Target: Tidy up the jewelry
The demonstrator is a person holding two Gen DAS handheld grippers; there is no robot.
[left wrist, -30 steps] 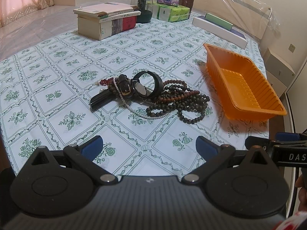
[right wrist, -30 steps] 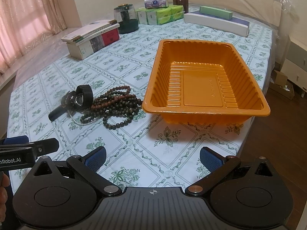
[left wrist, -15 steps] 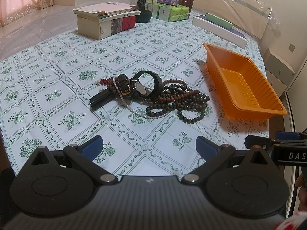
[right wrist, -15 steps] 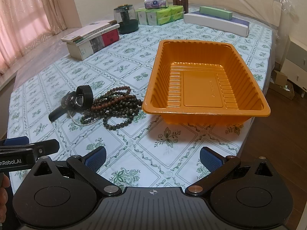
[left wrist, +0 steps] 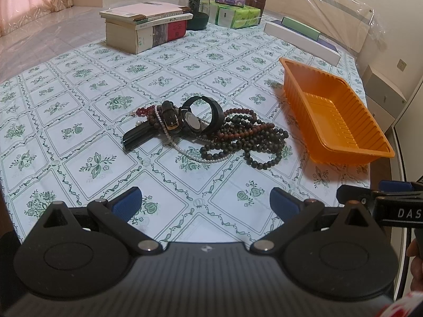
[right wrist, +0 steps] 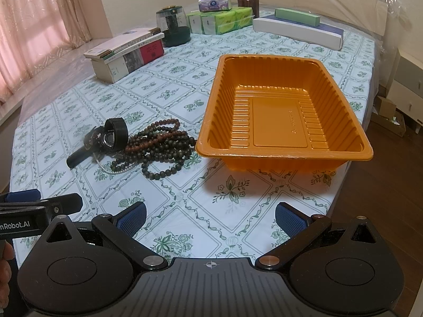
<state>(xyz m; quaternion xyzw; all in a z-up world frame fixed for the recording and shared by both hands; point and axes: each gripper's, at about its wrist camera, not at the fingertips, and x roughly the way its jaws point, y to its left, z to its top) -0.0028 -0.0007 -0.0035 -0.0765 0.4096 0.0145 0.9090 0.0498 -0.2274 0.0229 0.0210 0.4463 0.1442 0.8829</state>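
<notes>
A tangled pile of jewelry lies on the patterned tablecloth: dark bead necklaces [left wrist: 246, 137] [right wrist: 158, 142], a thin pearl strand [left wrist: 185, 150], black watches [left wrist: 195, 119] [right wrist: 111, 134]. An empty orange plastic tray [left wrist: 335, 116] [right wrist: 280, 111] stands just right of the pile. My left gripper [left wrist: 205, 203] is open and empty, above the near cloth, well short of the pile. My right gripper [right wrist: 211, 216] is open and empty, near the table's front edge, short of the tray. Each gripper shows at the other view's edge.
A stack of books [left wrist: 145, 29] [right wrist: 124, 52], a dark glass jar [left wrist: 197, 10] [right wrist: 174, 26], green tissue packs [left wrist: 235, 13] [right wrist: 219, 19] and long flat boxes [left wrist: 304, 39] [right wrist: 296, 31] stand along the far side. The table edge and wooden floor [right wrist: 383, 198] lie to the right.
The left gripper has edged slightly; the pile sits a little higher in its view. The right view is unchanged. Both grippers stay open.
</notes>
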